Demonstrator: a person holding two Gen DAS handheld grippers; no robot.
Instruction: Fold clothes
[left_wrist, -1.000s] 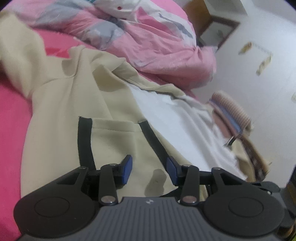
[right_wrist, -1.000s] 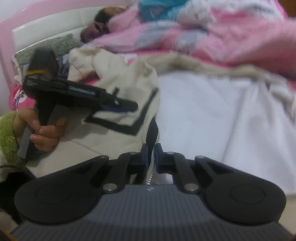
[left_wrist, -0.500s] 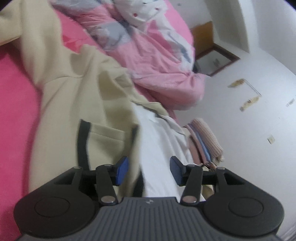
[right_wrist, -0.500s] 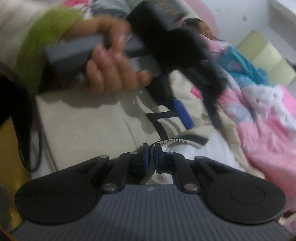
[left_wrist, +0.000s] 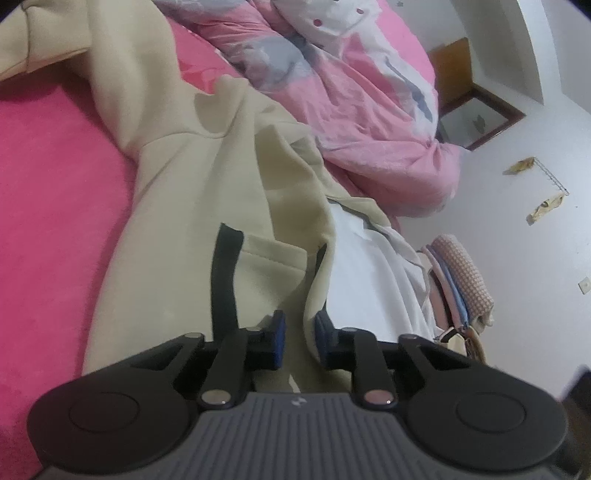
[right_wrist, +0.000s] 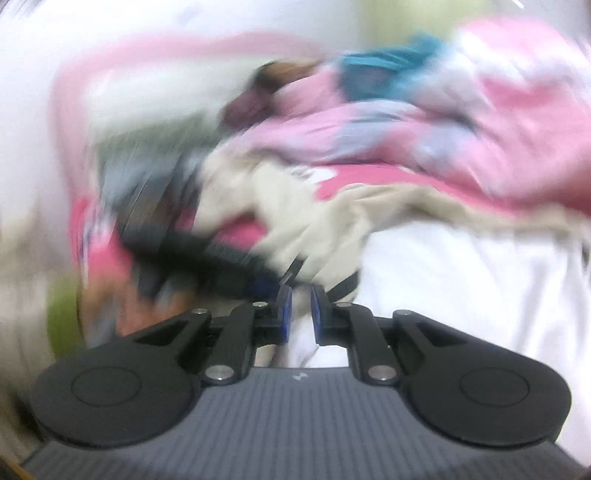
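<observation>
Pink bed (left_wrist: 55, 206); left gripper (left_wrist: 298, 338) pinching cream jacket (left_wrist: 192, 229).

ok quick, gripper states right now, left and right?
Left gripper: fingers just closed on the front edge of the beige jacket.
Right gripper: fingers just eased apart, small gap; through the blur, a grip on the white lining cannot be told.
</observation>
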